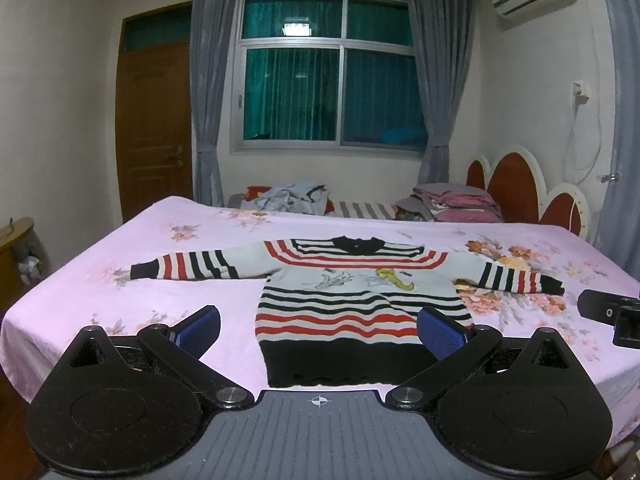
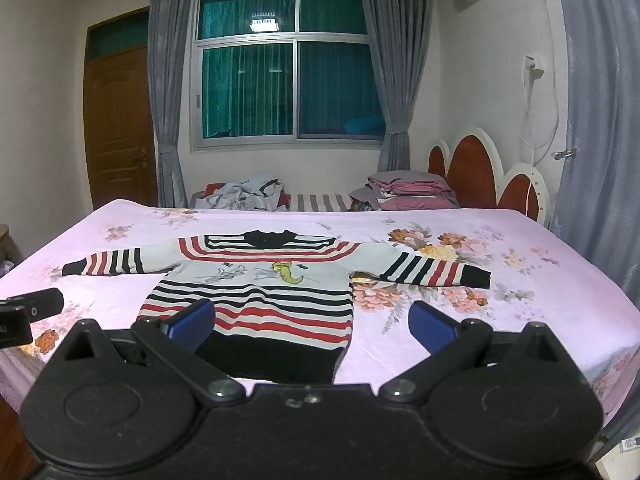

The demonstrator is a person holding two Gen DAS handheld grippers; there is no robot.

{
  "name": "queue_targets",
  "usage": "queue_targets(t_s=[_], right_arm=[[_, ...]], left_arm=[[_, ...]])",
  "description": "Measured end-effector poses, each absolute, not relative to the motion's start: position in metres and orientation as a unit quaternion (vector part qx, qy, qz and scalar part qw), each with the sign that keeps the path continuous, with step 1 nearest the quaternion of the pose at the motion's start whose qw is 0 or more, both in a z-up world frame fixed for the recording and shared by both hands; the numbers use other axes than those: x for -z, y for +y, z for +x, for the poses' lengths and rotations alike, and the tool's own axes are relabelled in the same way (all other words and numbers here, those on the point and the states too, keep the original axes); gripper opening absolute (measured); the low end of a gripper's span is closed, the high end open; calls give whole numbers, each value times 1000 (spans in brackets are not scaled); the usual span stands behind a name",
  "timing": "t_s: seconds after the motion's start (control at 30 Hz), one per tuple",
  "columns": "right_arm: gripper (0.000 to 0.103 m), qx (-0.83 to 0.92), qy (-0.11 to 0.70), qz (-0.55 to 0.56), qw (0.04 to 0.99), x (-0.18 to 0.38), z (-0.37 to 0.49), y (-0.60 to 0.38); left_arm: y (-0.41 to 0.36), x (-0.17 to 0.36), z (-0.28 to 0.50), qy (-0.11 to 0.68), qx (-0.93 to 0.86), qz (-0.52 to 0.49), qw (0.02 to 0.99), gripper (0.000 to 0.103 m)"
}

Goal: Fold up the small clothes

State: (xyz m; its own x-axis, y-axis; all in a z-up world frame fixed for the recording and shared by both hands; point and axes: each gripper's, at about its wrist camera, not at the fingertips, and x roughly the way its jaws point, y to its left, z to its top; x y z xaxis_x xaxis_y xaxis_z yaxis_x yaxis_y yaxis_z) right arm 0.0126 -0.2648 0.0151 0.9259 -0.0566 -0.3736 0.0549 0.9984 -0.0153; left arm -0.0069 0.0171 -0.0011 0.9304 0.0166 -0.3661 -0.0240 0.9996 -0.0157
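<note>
While grippers gape, sweater flat, bed

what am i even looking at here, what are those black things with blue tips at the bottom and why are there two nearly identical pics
These are two handheld tools, not a robot arm: a person holds one two-finger gripper in each hand, and each carries a wide-angle camera looking forward along its fingers. So one picture comes from the left gripper, the other from the right gripper; the black arms with blue pads are the fingers.

Both grippers are open and hold nothing. Each also catches the other at its edge, the right one appearing in the left view.

In front lies a small knitted sweater with red, black and white stripes, spread flat with sleeves out on a bed with a pink floral sheet. At the far side sit a loose heap of clothes and a stack of folded pink bedding.
</note>
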Motion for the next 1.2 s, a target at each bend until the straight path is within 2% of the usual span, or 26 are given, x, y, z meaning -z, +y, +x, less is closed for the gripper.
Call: queue_targets(t_s=[0.63,0.83,1.03,1.2], right_arm=[[103,40,179,13,983,-10,19,-274],[103,70,168,40,983,-8,50,-298],[102,87,172,64,979,4,99,-318],[97,104,170,77,977,12,157,-330]], left_arm=[[22,13,10,189,-1,-24,982,103],[26,26,56,213,-4,-40,976,103],[16,38,115,212,-10,-8,977,103],[16,44,182,232,14,-11,973,103]])
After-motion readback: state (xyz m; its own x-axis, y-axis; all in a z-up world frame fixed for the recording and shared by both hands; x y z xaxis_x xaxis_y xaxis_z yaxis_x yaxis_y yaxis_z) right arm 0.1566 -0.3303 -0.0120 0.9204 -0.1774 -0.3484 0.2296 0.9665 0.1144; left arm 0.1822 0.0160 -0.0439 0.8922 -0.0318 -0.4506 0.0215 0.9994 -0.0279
